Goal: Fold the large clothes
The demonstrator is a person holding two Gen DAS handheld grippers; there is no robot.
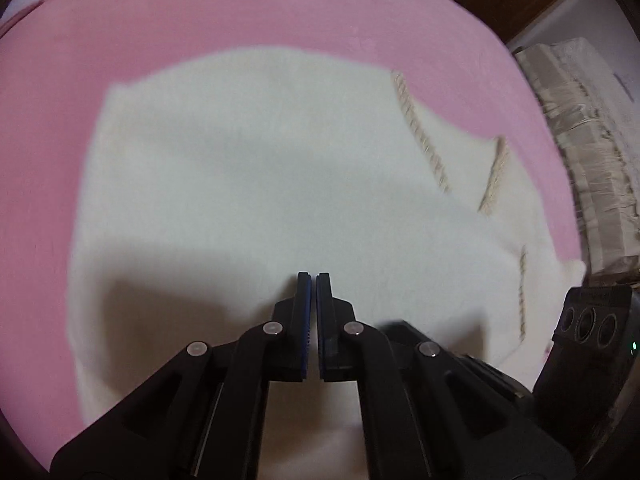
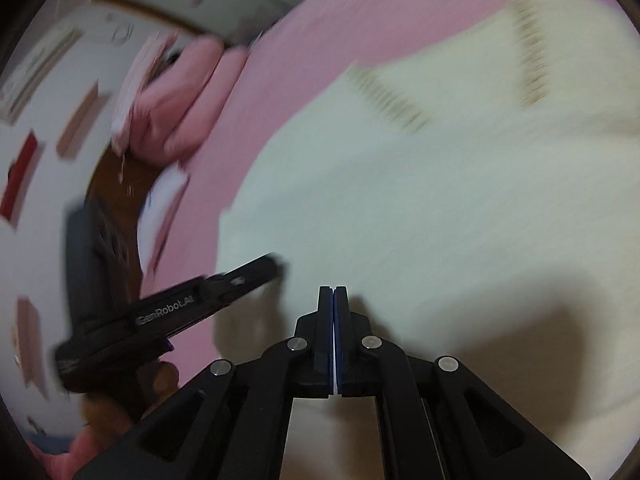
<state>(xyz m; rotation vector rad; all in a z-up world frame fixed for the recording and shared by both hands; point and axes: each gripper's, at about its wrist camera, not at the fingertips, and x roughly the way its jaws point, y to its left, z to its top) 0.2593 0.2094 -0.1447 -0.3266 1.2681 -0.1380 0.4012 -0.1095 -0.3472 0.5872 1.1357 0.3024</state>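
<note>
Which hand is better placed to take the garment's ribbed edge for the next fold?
Probably right. The ribbed edge lies toward the right gripper's side. The left gripper hangs over the white garment's plain middle. Both jaws are shut and empty.

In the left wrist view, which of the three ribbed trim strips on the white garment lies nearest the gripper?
The short strip at the lower right, level with the left gripper. The two longer strips lie farther up the white garment.

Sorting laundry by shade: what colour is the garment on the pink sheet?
Cream-white garment, with beige ribbed trim; clearest in the left wrist view.
</note>
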